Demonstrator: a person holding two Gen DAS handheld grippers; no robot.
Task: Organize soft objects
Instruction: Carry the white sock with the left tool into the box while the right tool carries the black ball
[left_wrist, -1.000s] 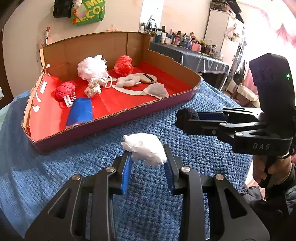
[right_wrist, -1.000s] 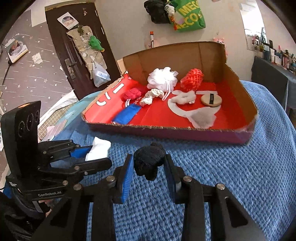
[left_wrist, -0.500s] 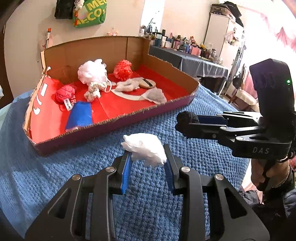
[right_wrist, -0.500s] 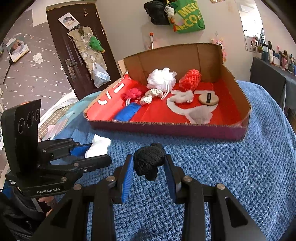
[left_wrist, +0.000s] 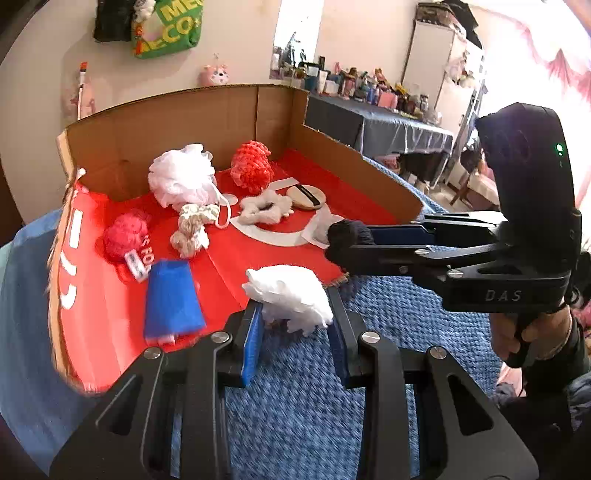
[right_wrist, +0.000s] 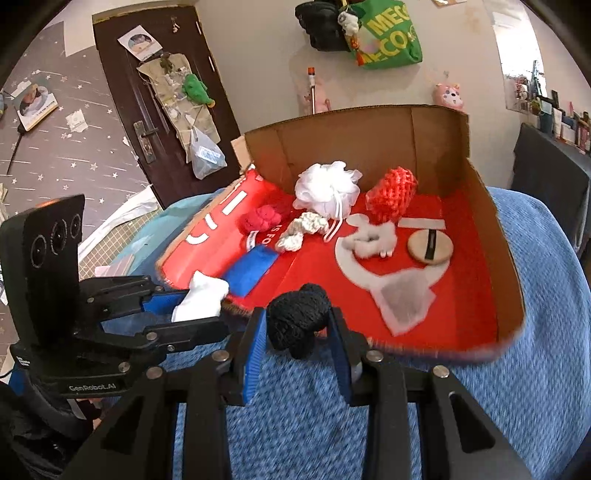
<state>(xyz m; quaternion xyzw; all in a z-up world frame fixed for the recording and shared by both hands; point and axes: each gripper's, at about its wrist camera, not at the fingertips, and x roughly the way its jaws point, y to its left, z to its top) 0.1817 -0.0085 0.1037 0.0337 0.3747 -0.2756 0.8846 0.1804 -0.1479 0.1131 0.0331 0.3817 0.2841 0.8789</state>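
White fluffy puff (left_wrist: 288, 295) is pinched in the left gripper (left_wrist: 295, 325), black yarn ball (right_wrist: 299, 319) in the right gripper (right_wrist: 299, 343), both near the red box (right_wrist: 509, 258); grippers read "DAS", "GenRobot.AI"

White raised letters "DAS" stand on the side of the right gripper (left_wrist: 345, 243), seen from the left wrist view at the right of the scene. "GenRobot.AI" is printed in small white type on the lower body of the left gripper (right_wrist: 199, 301), at the near left of the right wrist view. The green bag (right_wrist: 388, 35) hanging on the far wall carries large yellow letters, readable in part as "MEG" over "ECO"; the rest is cut off by folds. A white tag (left_wrist: 138, 260) on the pink knitted ball (left_wrist: 123, 236) in the cardboard box (left_wrist: 207, 122) shows red letters, partly "S FO". The white marks on the box's red left flap are strokes, not readable.
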